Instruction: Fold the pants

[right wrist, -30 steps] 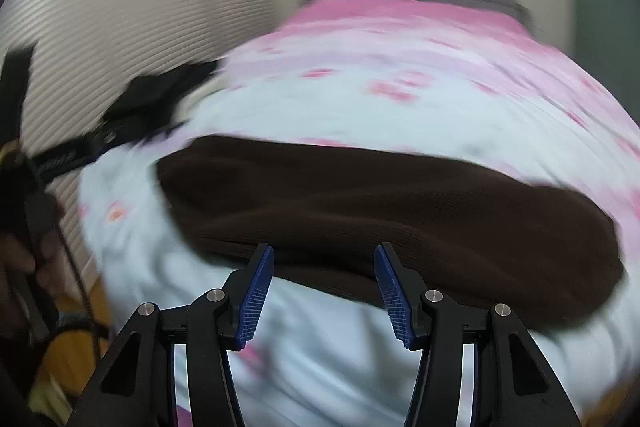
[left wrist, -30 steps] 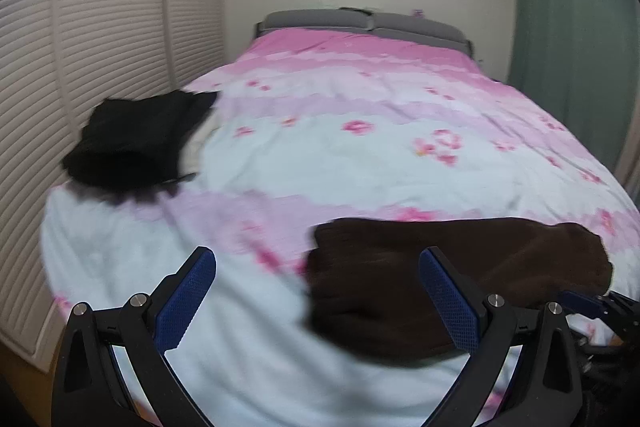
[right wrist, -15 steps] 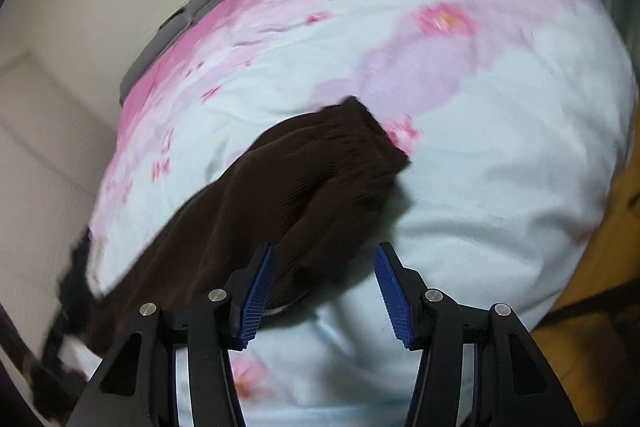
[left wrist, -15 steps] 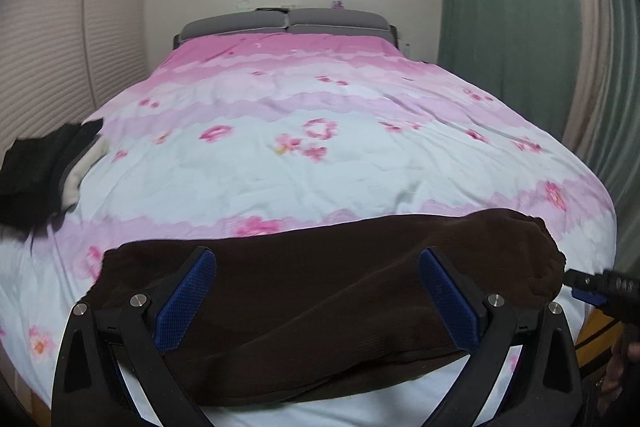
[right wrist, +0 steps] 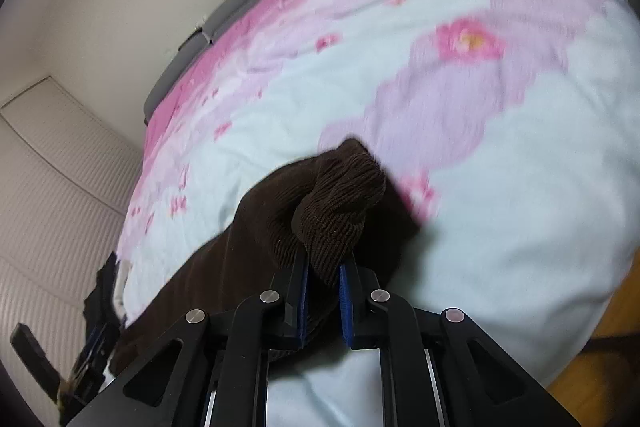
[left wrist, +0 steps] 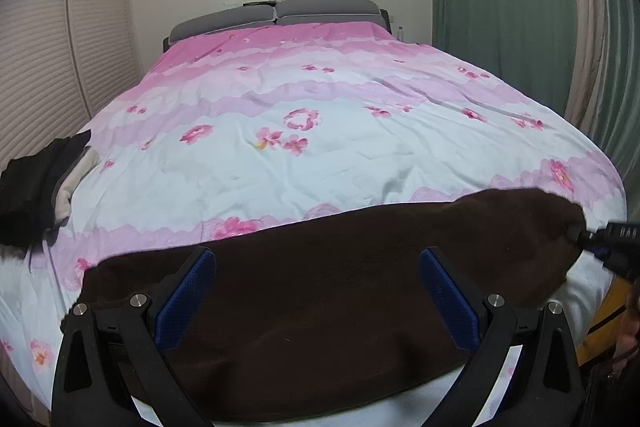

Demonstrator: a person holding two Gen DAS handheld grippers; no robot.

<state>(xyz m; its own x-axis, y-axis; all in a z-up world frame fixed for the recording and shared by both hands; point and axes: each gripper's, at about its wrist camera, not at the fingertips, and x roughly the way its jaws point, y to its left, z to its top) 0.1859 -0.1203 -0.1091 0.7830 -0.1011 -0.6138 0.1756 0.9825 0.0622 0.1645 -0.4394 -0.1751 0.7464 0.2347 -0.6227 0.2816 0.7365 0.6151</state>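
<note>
Dark brown corduroy pants [left wrist: 320,299] lie folded lengthwise across the near end of the bed. My left gripper [left wrist: 316,291] is open just above their middle, its blue pads [left wrist: 186,299] apart and holding nothing. My right gripper [right wrist: 323,277] is shut on the bunched right end of the pants [right wrist: 340,195]. In the left wrist view the right gripper [left wrist: 600,239] shows at the pants' far right end.
The bed has a pink and pale blue floral duvet [left wrist: 320,131] and grey pillows [left wrist: 276,13]. A black and white clothes pile [left wrist: 36,187] lies at the left edge. Green curtains [left wrist: 500,7] hang right; slatted doors [left wrist: 44,67] stand left.
My right gripper has closed on the right end of the pants. My left gripper has moved closer over the pants' middle and stays open.
</note>
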